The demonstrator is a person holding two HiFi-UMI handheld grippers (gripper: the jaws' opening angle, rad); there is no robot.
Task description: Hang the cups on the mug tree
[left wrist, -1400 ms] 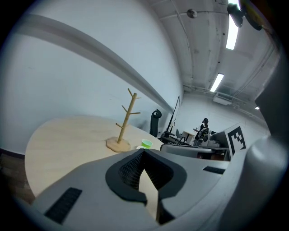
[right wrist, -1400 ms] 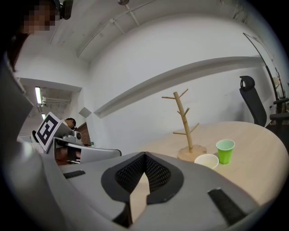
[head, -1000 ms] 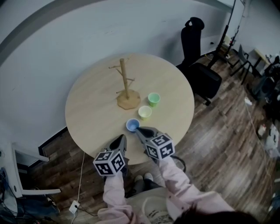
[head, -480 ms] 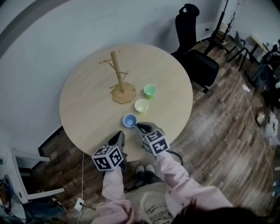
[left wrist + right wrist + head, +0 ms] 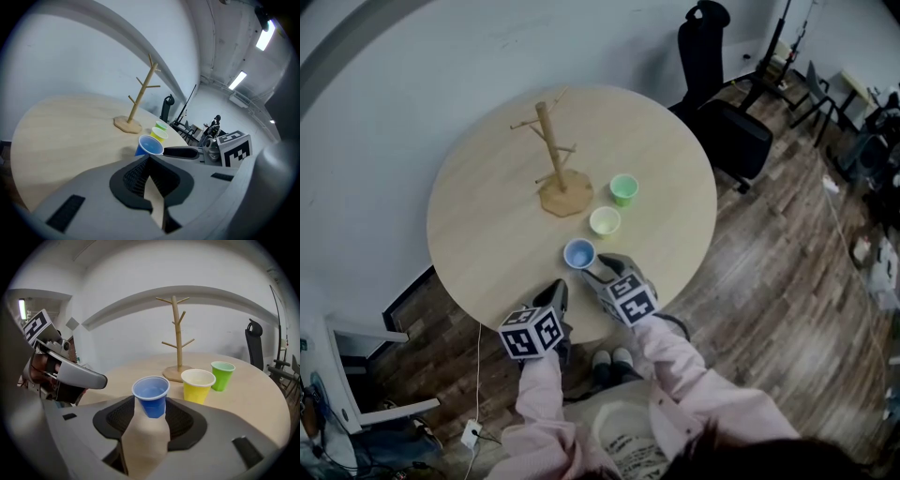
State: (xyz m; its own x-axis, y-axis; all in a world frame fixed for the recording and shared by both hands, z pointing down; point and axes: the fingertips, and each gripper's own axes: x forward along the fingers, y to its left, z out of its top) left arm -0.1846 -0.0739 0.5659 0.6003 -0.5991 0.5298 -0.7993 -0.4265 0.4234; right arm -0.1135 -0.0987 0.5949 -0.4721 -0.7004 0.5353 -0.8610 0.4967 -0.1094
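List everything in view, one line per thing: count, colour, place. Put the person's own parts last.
table: one, round, light wood, centre
mug tree: one, wooden, far left part of the table, nothing on its pegs
green cup: one, upright, right of the tree's base
yellow cup: one, upright, nearer than the green
blue cup: one, upright, nearest the person
office chair: one, black, beyond the table
floor: dark wood planks
left gripper: grey, jaws together, empty, at the near table edge
right gripper: grey, jaws opening, blue cup at their mouth, pads not pressing
sleeves: two, pink
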